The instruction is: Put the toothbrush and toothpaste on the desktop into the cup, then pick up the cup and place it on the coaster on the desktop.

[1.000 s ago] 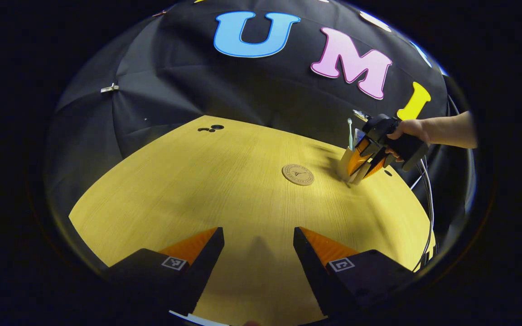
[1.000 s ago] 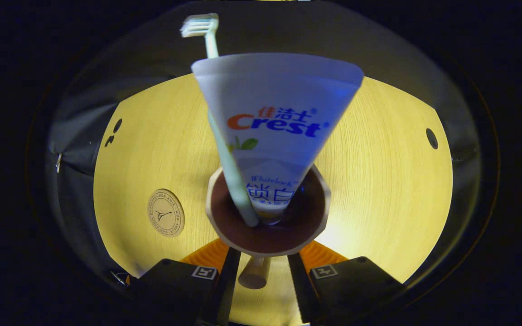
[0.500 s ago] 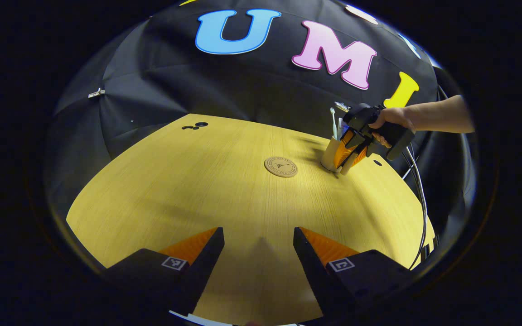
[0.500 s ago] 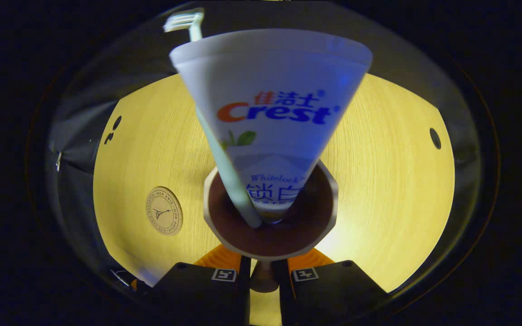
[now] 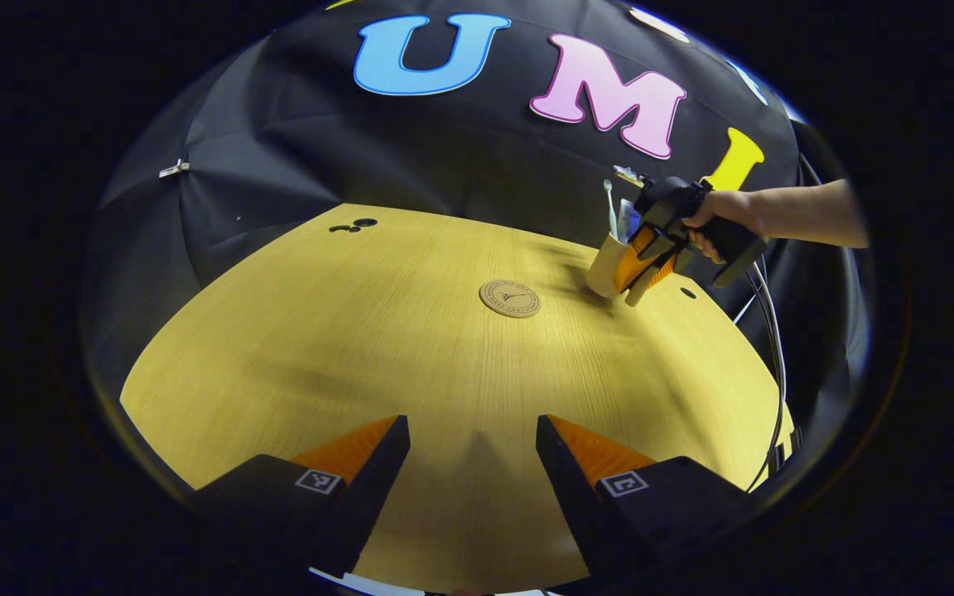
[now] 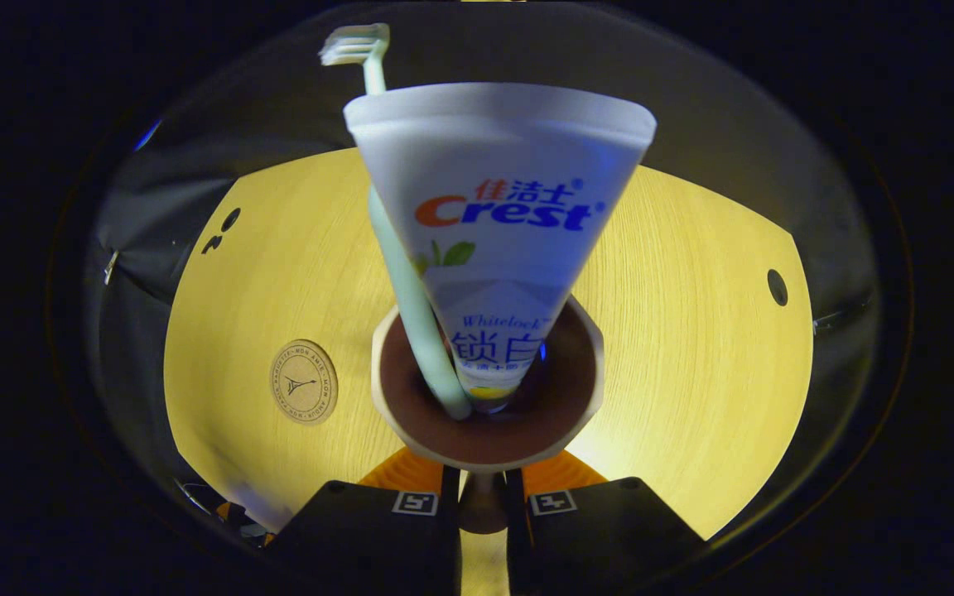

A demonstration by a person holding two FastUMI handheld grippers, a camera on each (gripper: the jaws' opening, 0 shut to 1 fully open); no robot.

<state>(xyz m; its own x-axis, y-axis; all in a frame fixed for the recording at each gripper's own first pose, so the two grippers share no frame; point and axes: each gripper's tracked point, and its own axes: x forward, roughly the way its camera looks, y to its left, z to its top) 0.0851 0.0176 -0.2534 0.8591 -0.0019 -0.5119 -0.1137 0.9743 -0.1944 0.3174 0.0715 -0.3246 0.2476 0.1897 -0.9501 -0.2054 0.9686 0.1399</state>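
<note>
Wooden desktop (image 5: pixel 444 372) broad and bare, with the left gripper (image 5: pixel 473 463) low over its near edge, fingers spread and holding nothing; the coaster (image 5: pixel 510 298) lies mid-table, just beside the cup (image 5: pixel 605 266), which the right gripper (image 6: pixel 481 513) clamps by the handle. Risk as I judge it: the cup appears tilted and lifted in the left gripper view, so a swing toward the coaster could tip out the top-heavy toothpaste (image 6: pixel 502 215) or toothbrush (image 6: pixel 402 273). The right gripper view looks into the cup at both items standing inside; the left gripper view adds the person's hand (image 5: pixel 721 219).
</note>
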